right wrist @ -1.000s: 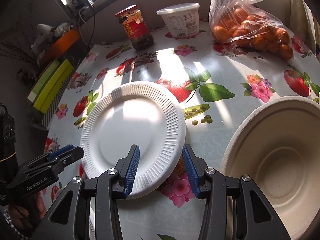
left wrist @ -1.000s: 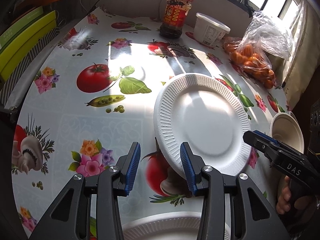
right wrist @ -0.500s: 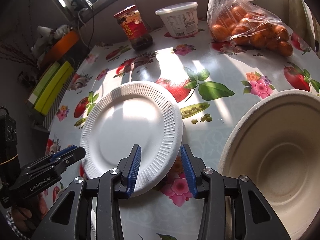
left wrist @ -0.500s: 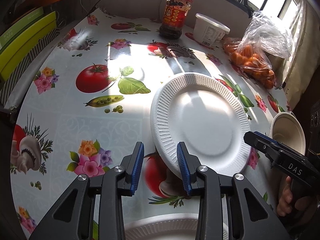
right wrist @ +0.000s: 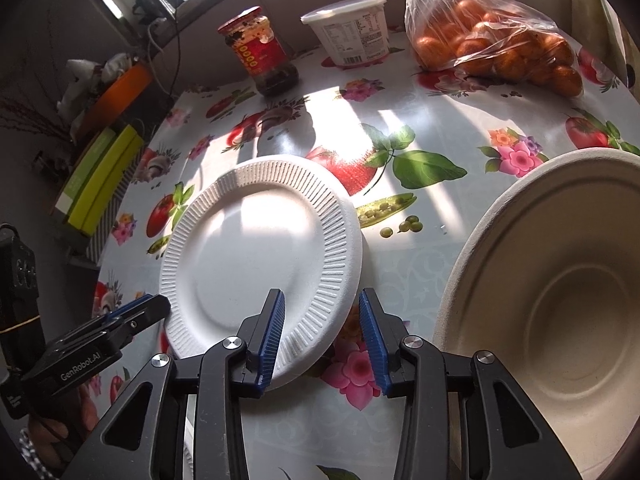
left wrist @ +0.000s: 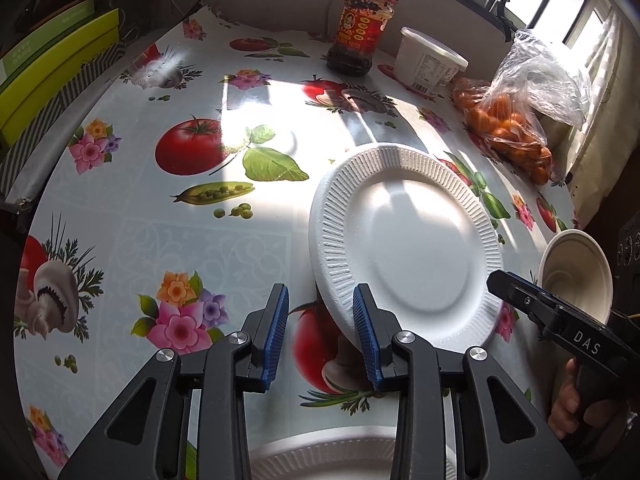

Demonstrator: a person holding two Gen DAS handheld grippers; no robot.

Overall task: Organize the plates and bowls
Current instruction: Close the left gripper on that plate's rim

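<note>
The white ribbed paper plate lies near the middle of the table, on a tablecloth printed with fruit and flowers.

Left gripper: the fingers stand apart. The near-left rim of the plate is at the inner face of the right finger; the left finger stands over bare cloth. No grip is made on the plate.

Right gripper: the fingers stand apart. The near-right rim of the plate lies between them, close to the left finger. No grip is made.

A second white plate shows at the bottom edge of the left wrist view, below the left gripper. A beige bowl stands upright just right of the right gripper, apart from the plate.

At the far side of the table stand a red-labelled jar, a white lidded tub and a clear bag of oranges. Green boxes lie off the left edge of the table.
</note>
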